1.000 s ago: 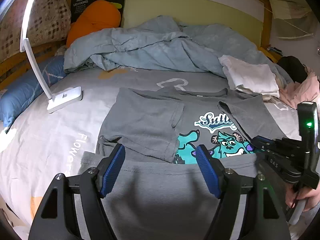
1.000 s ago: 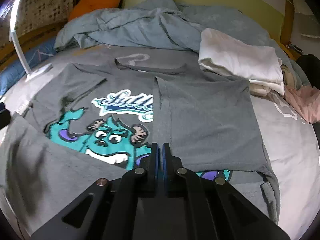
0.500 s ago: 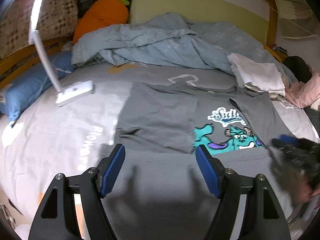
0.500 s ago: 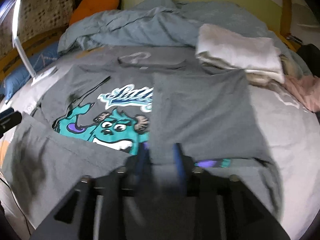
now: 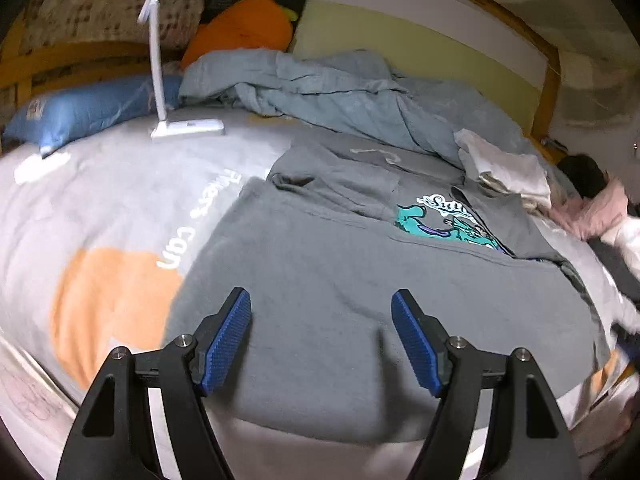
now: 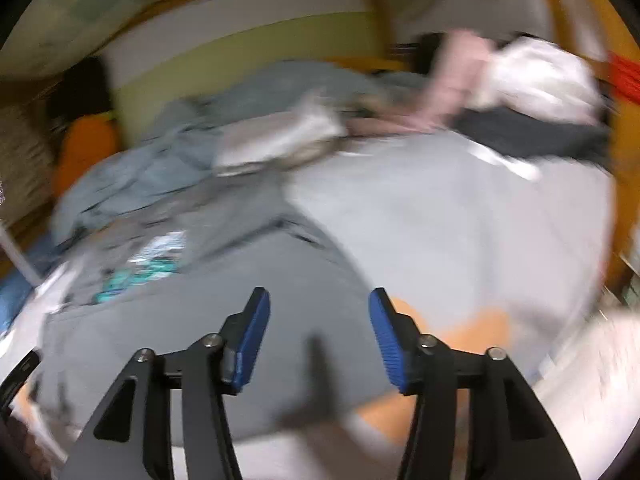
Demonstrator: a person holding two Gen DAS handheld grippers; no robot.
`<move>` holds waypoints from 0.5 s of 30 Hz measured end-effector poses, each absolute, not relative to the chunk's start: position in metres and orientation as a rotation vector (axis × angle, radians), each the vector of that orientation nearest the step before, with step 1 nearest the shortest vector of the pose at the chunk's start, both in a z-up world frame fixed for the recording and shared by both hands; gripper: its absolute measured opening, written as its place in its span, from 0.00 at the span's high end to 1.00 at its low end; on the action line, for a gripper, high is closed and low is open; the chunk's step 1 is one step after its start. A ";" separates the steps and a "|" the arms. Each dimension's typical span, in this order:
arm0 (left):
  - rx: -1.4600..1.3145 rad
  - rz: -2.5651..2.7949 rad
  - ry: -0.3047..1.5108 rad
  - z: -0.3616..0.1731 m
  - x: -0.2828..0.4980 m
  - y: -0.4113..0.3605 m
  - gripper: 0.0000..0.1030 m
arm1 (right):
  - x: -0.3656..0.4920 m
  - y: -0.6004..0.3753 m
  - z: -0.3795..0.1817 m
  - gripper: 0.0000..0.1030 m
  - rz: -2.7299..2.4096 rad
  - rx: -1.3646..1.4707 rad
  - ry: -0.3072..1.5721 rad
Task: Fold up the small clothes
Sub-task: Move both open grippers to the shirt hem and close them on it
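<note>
Hovering spread and empty, left hand-held gripper [image 5: 321, 336] and right hand-held gripper [image 6: 319, 330] flank our grey T-shirt [image 5: 360, 280], lying partly folded on the bed [image 5: 100, 208]. We judge it light, limp; pinch the folded edge's corners.

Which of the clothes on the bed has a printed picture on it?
The grey T-shirt: a teal cartoon print shows on it. The folded white garment and pink garment look plain.

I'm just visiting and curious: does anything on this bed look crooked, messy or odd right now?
The gray T-shirt is only half folded: its bottom is turned up, partly covering the monster print. Behind it, a blue-gray duvet lies bunched. Nothing looks damaged.
</note>
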State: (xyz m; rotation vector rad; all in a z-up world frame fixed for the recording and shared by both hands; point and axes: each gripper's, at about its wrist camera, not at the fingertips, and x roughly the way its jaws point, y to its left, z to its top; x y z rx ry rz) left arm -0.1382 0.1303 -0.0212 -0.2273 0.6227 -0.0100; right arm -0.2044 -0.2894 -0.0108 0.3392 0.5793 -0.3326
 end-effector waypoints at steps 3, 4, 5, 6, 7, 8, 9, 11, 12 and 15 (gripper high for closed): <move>-0.205 0.063 0.608 -0.020 -0.138 0.132 0.29 | -0.209 -0.307 -0.027 0.46 -0.340 0.430 0.624; -0.228 0.079 0.604 -0.020 -0.141 0.136 0.28 | -0.208 -0.311 -0.030 0.45 -0.336 0.452 0.638; -0.272 0.112 0.597 -0.022 -0.146 0.143 0.28 | -0.207 -0.313 -0.033 0.44 -0.326 0.469 0.650; -0.330 0.148 0.581 -0.024 -0.153 0.151 0.28 | -0.205 -0.317 -0.038 0.44 -0.314 0.497 0.670; -0.394 0.157 0.571 -0.028 -0.160 0.158 0.28 | -0.203 -0.320 -0.043 0.44 -0.302 0.520 0.690; -0.421 0.137 0.582 -0.032 -0.163 0.160 0.28 | -0.201 -0.322 -0.047 0.44 -0.296 0.529 0.708; -0.426 0.119 0.600 -0.036 -0.164 0.160 0.28 | -0.198 -0.324 -0.052 0.48 -0.286 0.534 0.737; -0.415 0.133 0.608 -0.041 -0.169 0.158 0.28 | -0.195 -0.323 -0.056 0.67 -0.280 0.541 0.742; -0.417 0.126 0.605 -0.041 -0.171 0.157 0.28 | -0.194 -0.324 -0.057 0.75 -0.265 0.552 0.740; -0.437 0.123 0.609 -0.044 -0.176 0.158 0.38 | -0.189 -0.321 -0.056 0.90 -0.256 0.548 0.735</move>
